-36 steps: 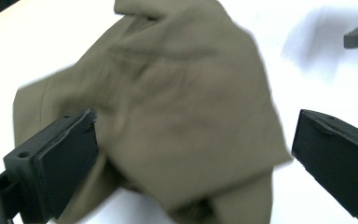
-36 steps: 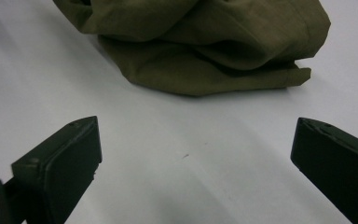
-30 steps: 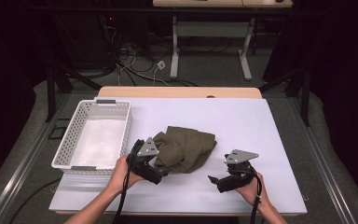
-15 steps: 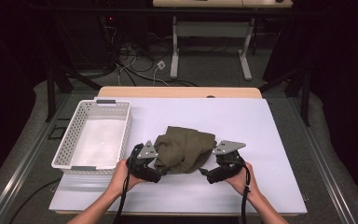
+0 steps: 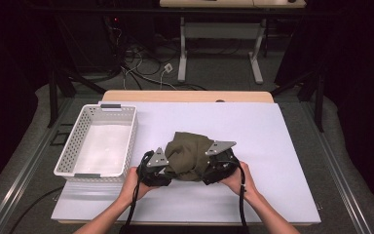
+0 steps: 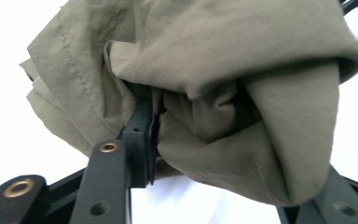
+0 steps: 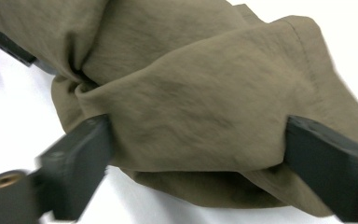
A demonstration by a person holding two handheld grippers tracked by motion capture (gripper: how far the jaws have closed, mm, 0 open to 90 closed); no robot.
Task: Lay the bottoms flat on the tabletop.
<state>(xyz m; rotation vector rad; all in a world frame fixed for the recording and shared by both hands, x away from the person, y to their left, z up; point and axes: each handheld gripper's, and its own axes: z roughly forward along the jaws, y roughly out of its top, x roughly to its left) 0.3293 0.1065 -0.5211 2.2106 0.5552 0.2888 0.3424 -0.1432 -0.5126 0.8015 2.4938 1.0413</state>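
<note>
The left gripper (image 5: 161, 171) is biting into the near left edge of the olive cloth (image 5: 190, 155); in the left gripper view its jaws have just been closing and are now pinching a bunched fold of the cloth (image 6: 223, 93) between them. The right gripper (image 5: 213, 171) is pressing into the cloth's near right side, its jaws also having just been closing, with a thick bulge of cloth (image 7: 191, 107) sitting between them. That view is blurred, so they seem to be touching the fabric on both sides rather than clamping it hard.

Compared with a second ago, the right gripper has travelled leftward from open desk to the cloth, while the left gripper has hardly shifted. The cloth is now looking more gathered between the two.

Both forearms are coming in from the bottom edge and angling inward, the hands wrapping the gripper bodies from behind, cables trailing back toward the person.

The cloth is a thin, matte woven fabric with stitched seams, crumpled into soft rounded folds, lying near the front middle of the white desk (image 5: 272, 131). A white perforated plastic basket (image 5: 129, 136) is standing just to its left.
</note>
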